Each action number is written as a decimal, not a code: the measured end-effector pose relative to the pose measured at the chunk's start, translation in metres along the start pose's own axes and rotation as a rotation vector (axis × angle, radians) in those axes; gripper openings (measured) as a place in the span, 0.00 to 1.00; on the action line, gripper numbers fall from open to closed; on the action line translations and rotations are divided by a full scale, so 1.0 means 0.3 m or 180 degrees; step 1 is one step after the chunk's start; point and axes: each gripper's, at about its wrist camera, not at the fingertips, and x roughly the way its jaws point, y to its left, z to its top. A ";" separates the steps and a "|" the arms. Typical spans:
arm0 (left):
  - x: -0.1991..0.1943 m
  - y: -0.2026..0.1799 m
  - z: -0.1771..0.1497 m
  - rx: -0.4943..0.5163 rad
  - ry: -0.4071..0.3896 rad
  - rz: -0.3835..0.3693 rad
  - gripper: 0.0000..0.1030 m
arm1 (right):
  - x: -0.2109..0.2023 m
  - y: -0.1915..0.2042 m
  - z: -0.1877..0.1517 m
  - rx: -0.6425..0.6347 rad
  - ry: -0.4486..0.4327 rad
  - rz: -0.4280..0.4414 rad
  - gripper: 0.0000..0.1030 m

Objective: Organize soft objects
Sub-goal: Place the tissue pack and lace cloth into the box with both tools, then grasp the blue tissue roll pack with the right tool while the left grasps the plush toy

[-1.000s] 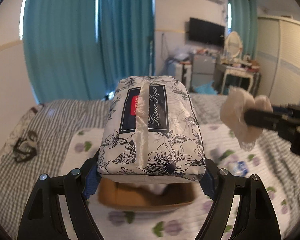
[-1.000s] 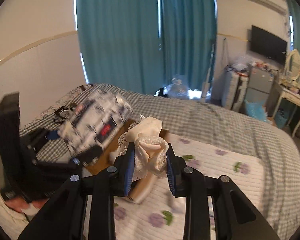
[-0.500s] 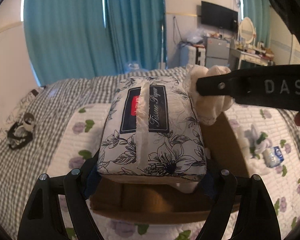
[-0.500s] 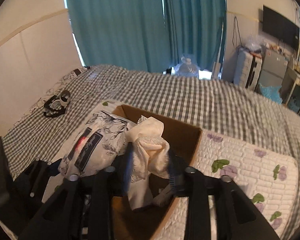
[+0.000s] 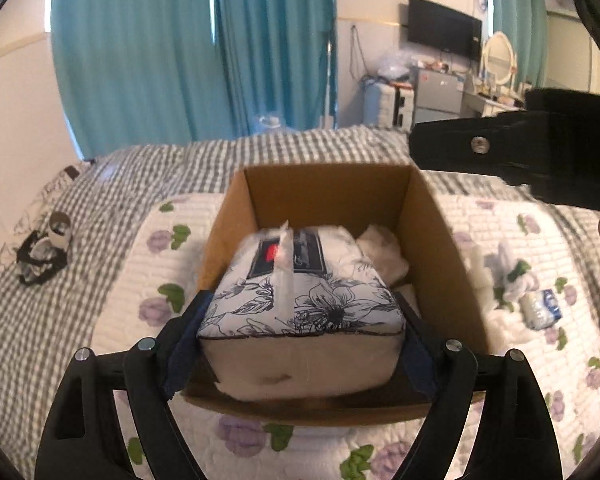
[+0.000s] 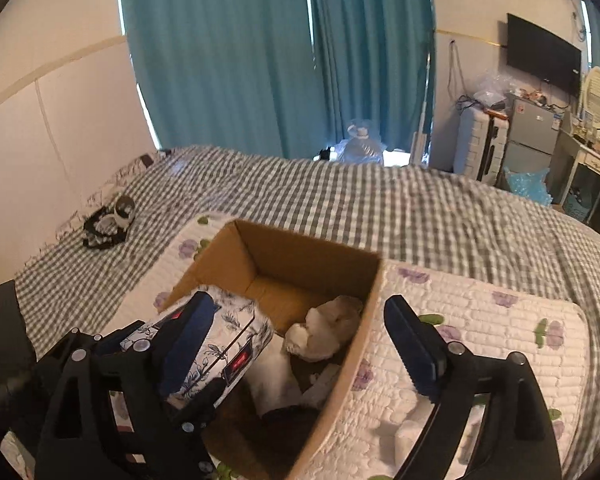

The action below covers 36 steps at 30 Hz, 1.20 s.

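Note:
My left gripper (image 5: 300, 320) is shut on a floral tissue pack (image 5: 300, 304) and holds it inside the open cardboard box (image 5: 440, 240) on the bed. The pack also shows in the right wrist view (image 6: 220, 344), in the box's left half. My right gripper (image 6: 300, 344) is open and empty above the box (image 6: 364, 320). A cream lace cloth (image 6: 328, 332) lies loose in the box beside the pack; it also shows in the left wrist view (image 5: 384, 252).
A white quilt with purple flowers (image 6: 480, 320) lies under the box on a grey checked bedspread (image 6: 380, 204). A small blue-white packet (image 5: 540, 308) and a white cloth (image 5: 508, 272) lie on the quilt right of the box. A black-white item (image 6: 108, 220) lies far left.
My right gripper opened and let the cream cloth drop into the box, then pulled back. My left gripper lowered the tissue pack into the box.

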 end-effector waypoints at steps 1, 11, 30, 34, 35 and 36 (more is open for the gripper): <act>-0.020 0.001 0.013 0.0002 -0.0006 -0.0031 0.83 | -0.027 -0.004 0.006 0.0016 -0.0032 -0.0013 0.87; -0.270 -0.008 0.138 0.0190 -0.0422 -0.0134 0.83 | -0.343 -0.067 0.041 0.0077 -0.0346 -0.0147 0.90; -0.371 -0.421 0.101 0.0212 -0.0426 -0.0623 0.83 | -0.682 -0.494 -0.189 0.0217 -0.0286 -0.0599 0.91; -0.274 -0.514 0.044 0.0295 -0.0233 -0.0628 0.83 | -0.604 -0.609 -0.288 0.0330 -0.0065 -0.0550 0.91; -0.247 -0.537 0.021 0.0305 -0.0182 -0.0615 0.83 | -0.577 -0.630 -0.310 0.0329 -0.0008 -0.0543 0.91; -0.222 -0.554 0.000 0.0301 -0.0153 -0.0606 0.83 | -0.545 -0.651 -0.335 0.0320 0.0050 -0.0544 0.91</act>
